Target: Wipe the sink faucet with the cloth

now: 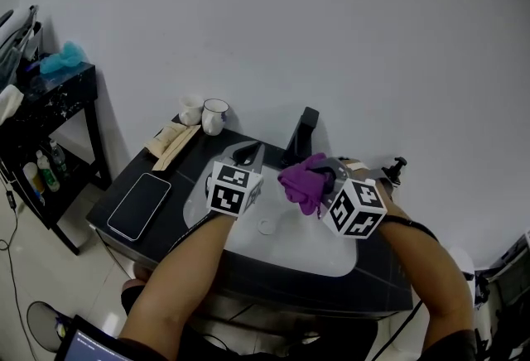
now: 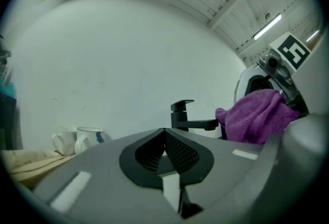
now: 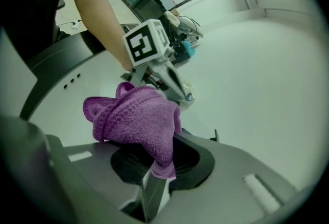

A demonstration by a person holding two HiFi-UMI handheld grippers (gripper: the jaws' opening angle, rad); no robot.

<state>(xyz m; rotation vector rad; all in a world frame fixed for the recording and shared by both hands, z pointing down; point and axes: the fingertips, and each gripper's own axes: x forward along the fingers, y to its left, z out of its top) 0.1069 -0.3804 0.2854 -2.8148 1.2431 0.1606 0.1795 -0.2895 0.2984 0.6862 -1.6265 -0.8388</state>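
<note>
Right gripper (image 1: pixel 321 183) is clamping a bunched purple cloth (image 1: pixel 303 181) just in front of the black faucet (image 1: pixel 300 136), above the sink (image 1: pixel 286 245); whether cloth and faucet are touching is unclear. Left gripper (image 1: pixel 249 155) is hovering just left of the faucet, jaws pressed together with nothing between them. Two mugs (image 1: pixel 204 114) are standing farther left of the faucet, and a phone (image 1: pixel 139 205) is lying left and forward of it.
</note>
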